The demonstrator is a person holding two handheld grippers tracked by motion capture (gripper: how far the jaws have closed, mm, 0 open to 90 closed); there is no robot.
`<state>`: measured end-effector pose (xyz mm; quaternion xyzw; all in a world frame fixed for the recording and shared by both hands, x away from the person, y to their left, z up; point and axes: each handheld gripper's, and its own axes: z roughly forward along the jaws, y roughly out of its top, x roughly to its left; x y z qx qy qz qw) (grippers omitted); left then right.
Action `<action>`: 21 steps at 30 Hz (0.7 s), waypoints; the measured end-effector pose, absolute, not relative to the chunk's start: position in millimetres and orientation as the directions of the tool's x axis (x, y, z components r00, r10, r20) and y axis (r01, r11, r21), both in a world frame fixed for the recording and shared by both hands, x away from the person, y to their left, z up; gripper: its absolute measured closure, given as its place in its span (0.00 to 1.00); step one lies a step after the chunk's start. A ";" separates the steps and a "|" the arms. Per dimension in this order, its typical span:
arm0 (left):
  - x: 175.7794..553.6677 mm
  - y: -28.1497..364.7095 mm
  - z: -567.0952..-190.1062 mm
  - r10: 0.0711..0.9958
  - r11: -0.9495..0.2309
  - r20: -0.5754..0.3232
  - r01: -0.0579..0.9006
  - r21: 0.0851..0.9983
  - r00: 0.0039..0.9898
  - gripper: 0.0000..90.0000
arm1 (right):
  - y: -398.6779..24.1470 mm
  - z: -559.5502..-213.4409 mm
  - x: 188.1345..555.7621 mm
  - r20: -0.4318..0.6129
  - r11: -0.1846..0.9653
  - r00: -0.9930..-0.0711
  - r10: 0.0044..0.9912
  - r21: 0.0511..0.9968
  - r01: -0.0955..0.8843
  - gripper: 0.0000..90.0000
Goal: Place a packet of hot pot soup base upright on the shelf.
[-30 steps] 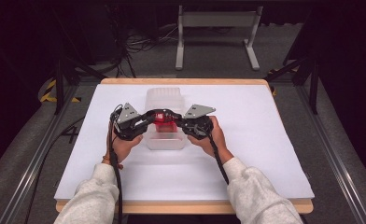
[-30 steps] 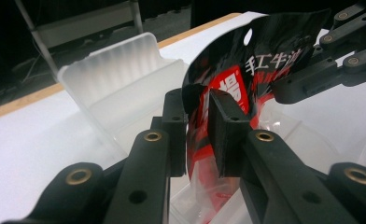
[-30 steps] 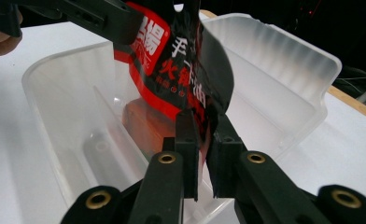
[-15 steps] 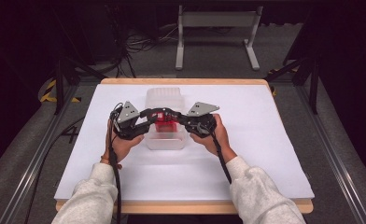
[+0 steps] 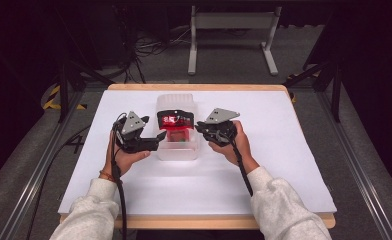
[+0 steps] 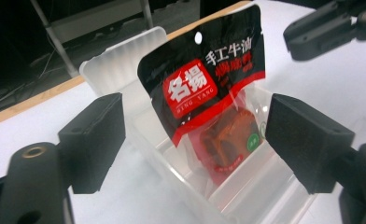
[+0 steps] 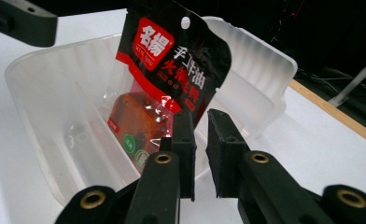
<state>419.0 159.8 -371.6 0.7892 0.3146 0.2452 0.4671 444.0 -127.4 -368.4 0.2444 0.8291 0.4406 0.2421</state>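
A red-and-black snack packet (image 5: 175,124) stands tilted in a clear plastic container (image 5: 178,150) at the middle of the white table. In the left gripper view the packet (image 6: 209,88) rises from the container (image 6: 228,196) beyond my wide-open jaws. My left gripper (image 5: 156,141) sits at the container's left wall, touching nothing. My right gripper (image 5: 200,128) hovers at the right rim. Its jaws (image 7: 200,149) stand a narrow gap apart with nothing between them, just in front of the packet's lower corner (image 7: 172,70).
The container's ribbed lid flap (image 6: 125,56) stands open at its far end. A white sheet (image 5: 284,165) covers the wooden table (image 5: 224,221). A metal stand (image 5: 231,30) and cables lie on the floor beyond.
The two grippers met over the packet in the container earlier. Now my left gripper has drawn back to the left, and both grippers are off the packet.
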 end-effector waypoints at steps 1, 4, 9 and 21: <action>418.0 160.2 -372.1 0.723 -0.375 0.100 0.268 0.887 0.684 0.19 | -128.9 -367.3 443.7 -0.190 0.494 -0.760 0.622 0.848 0.193 0.90; 415.8 161.3 -372.9 0.712 -0.389 0.102 0.269 0.881 0.695 0.16 | -131.8 -365.6 443.3 -0.194 0.496 -0.759 0.621 0.847 0.190 0.89; 412.4 162.6 -374.8 0.711 -0.415 0.116 0.281 0.865 0.693 0.12 | -138.7 -364.1 442.0 -0.212 0.514 -0.754 0.622 0.837 0.189 0.86; 400.4 169.2 -381.5 0.706 -0.445 0.141 0.281 0.850 0.694 0.09 | -160.4 -362.0 437.7 -0.239 0.542 -0.739 0.630 0.817 0.197 0.77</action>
